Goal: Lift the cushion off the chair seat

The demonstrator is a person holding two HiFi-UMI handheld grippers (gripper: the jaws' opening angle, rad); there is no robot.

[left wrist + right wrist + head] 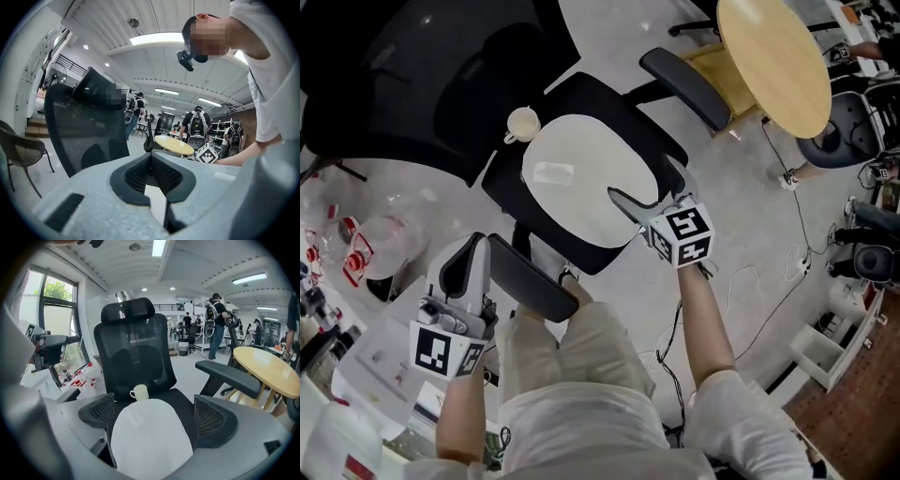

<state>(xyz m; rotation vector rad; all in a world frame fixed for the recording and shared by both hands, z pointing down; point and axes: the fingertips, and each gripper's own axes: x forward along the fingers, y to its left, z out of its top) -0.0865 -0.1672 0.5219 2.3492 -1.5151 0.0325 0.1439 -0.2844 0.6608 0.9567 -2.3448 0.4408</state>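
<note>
- Where the head view looks down, one black office chair [609,103] fills the middle. Its mesh backrest [422,75] stands at upper left. Two armrests are counted: the far armrest [684,84] and the near armrest [532,278], close to the person's legs.
- One round yellow table [773,61] stands beyond the far armrest and apart from it, with grey floor [741,206] open between and to the right.
- One white oval cushion [581,178] lies flat on the seat. Black seat shows as a margin round its sides, widest toward the far armrest.
- Two grippers are counted. The right gripper [154,417] has its jaws spread wide, one on each side of the cushion's near end and not closed on it. Contact cannot be confirmed.
- The left gripper [472,251] is held low beside the near armrest, well apart from the cushion. Its own view shows the pads [136,176] drawn together at the tips with nothing between them.
- One cream cup [139,392] stands upright on the seat at the cushion's far edge, below the backrest. Whether it touches the cushion cannot be told.
- Only the right gripper view shows the headrest [127,310] and the window [56,301]. Only the left gripper view shows the ceiling light [157,38]. Only the head view shows both grippers from outside.
- Room directly above the cushion is open.
</note>
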